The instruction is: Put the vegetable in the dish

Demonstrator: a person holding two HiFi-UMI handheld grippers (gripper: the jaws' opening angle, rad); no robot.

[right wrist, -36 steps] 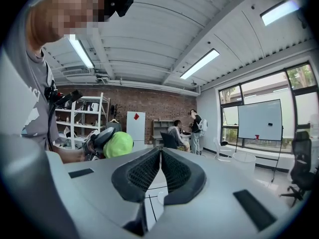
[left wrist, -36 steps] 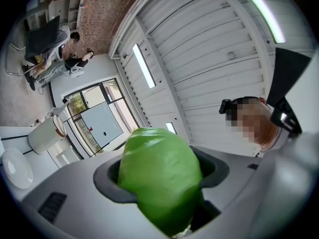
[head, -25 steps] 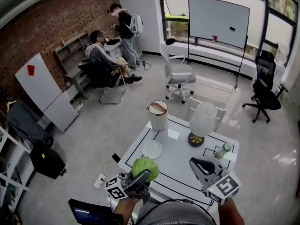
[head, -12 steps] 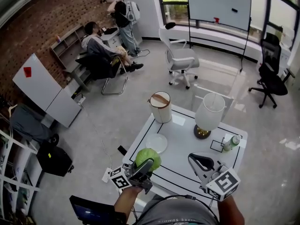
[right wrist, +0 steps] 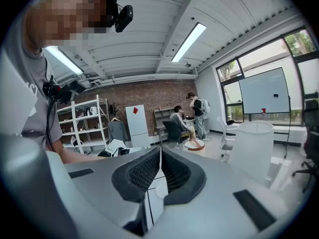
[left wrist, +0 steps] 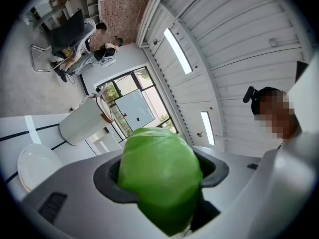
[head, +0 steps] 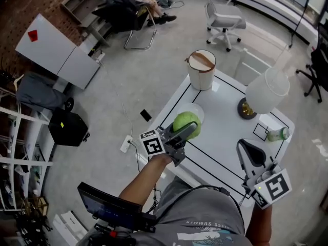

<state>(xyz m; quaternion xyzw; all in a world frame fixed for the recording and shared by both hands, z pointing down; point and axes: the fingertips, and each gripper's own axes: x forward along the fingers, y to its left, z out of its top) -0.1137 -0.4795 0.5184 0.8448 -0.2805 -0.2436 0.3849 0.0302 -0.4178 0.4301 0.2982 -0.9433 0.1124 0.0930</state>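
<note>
Fingers (head: 185, 132) of the left gripper (head: 188, 127), clamped wide on the green vegetable (head: 182, 121), had carried it from the near edge of the surface (head: 225, 137) to hover at the near rim of the white dish (head: 198, 111), so only lowering and release seemed left; the right gripper (head: 247, 148) hung closed, empty.

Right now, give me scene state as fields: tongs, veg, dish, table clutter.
left tongs: shut on the cabbage, held above the table
right tongs: shut, empty
cabbage: green, whole, not yet in the dish
dish: white, empty, on the table
other items: bucket, lamp, bottle
</note>
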